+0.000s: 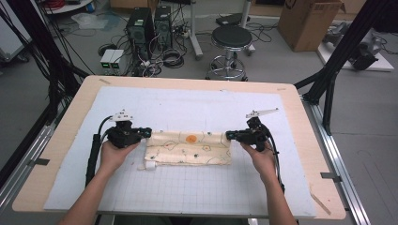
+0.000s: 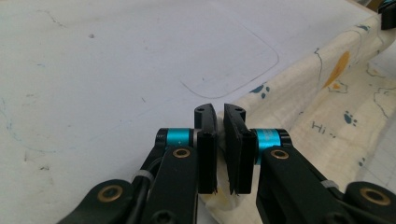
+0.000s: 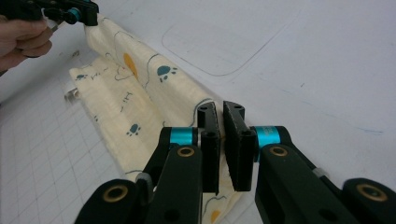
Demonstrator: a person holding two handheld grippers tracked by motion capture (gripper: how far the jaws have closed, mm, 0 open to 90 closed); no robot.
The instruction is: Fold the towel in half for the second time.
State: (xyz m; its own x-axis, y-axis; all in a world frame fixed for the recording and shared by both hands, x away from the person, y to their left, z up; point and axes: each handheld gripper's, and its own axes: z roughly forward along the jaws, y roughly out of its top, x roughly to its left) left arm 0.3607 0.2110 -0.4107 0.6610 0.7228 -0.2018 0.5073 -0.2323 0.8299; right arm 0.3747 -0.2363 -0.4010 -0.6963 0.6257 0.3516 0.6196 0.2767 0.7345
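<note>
Cream folded cloth w/ paw prints and an orange spot [image 1: 189, 147] lies mid-table on white gridded mat [image 1: 187, 187], long fold edge on far side. Left gripper [image 1: 146, 133] is clamped on cloth's left far corner, right gripper [image 1: 230, 136] clamped on right far corner. Jaws nearly together, fabric pinched between.

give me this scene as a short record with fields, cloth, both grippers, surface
cloth: cream cloth with paw prints and an orange spot, folded into a long band, lying across the middle of the mat
left gripper: left gripper shut on the cloth's left end
right gripper: right gripper shut on the cloth's right end
surface: white grid mat on a wooden table
background: black stool and cardboard box on the floor beyond the table
</note>
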